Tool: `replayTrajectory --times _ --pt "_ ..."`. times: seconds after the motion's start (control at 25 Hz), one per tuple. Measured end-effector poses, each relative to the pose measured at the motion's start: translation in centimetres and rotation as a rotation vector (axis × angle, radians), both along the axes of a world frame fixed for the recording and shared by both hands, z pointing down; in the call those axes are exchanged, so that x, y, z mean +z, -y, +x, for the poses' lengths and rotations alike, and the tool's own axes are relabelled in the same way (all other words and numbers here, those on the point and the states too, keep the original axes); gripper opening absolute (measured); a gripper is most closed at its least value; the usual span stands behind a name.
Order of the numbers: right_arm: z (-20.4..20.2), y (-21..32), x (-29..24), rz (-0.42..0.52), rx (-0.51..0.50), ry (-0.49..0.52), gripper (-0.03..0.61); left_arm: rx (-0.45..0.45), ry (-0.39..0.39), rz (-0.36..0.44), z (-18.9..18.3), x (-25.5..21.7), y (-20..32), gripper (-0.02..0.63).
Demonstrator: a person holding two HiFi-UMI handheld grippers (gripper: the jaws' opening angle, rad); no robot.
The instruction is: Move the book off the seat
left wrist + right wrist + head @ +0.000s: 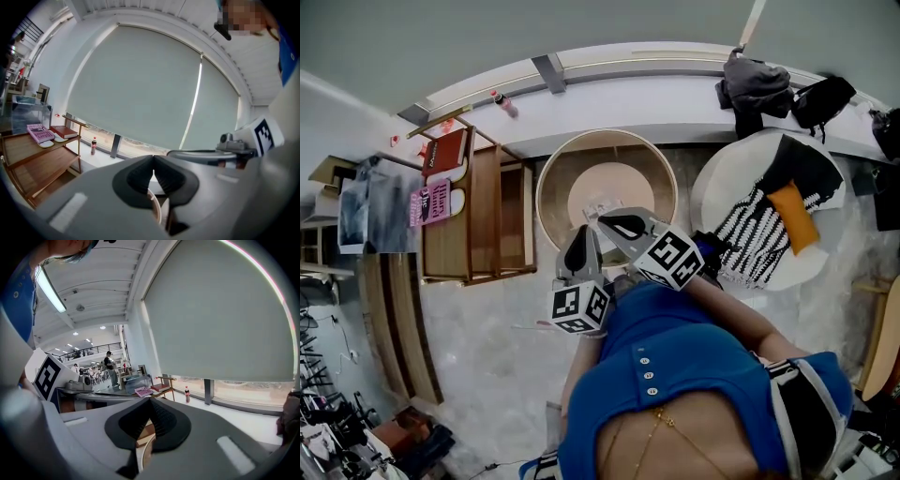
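A round wooden tub seat (551,178) stands in front of me, below both grippers. On its pale cushion lies a small whitish flat thing (600,207), perhaps the book, partly hidden behind the right gripper's tips. My left gripper (579,246) and right gripper (622,225) hang side by side above the seat's near rim. Both are shut and hold nothing. In the left gripper view the shut jaws (153,171) point toward the window, and so do those in the right gripper view (149,416).
A wooden shelf (483,211) stands left of the seat with a red book (445,150) and a pink book (431,202) on top. A small bottle (504,103) sits on the window ledge. A white round chair (712,192) with striped cloth stands at right; bags (755,86) lie behind it.
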State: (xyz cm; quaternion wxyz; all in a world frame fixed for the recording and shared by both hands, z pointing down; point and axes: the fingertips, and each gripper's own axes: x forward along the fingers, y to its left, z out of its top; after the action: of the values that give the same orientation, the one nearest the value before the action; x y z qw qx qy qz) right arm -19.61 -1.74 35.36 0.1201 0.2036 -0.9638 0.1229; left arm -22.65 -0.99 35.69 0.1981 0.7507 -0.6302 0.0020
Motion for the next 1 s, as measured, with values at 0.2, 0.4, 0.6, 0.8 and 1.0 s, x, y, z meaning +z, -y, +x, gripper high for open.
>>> replayTrajectory --times 0.2,0.4,0.6,0.8,1.0 --pt "0.02 0.08 0.05 0.006 -0.004 0.003 -0.002 0.002 0.008 -0.001 0.1 0.07 0.01 0.002" --pt "0.04 0.19 0.18 0.0 0.001 0.003 -0.002 -0.006 0.005 -0.014 -0.24 0.28 -0.09 0.002" --pt "-0.16 0.17 0.39 -0.01 -0.007 -0.001 -0.002 -0.011 0.0 -0.021 -0.56 0.41 -0.03 0.002" --pt "-0.25 0.35 0.24 -0.008 -0.008 0.005 -0.002 -0.014 0.002 -0.024 -0.62 0.35 0.15 0.002" --pt "-0.31 0.42 0.09 -0.014 -0.01 0.011 -0.002 -0.013 0.007 -0.024 -0.51 0.2 0.25 0.002"
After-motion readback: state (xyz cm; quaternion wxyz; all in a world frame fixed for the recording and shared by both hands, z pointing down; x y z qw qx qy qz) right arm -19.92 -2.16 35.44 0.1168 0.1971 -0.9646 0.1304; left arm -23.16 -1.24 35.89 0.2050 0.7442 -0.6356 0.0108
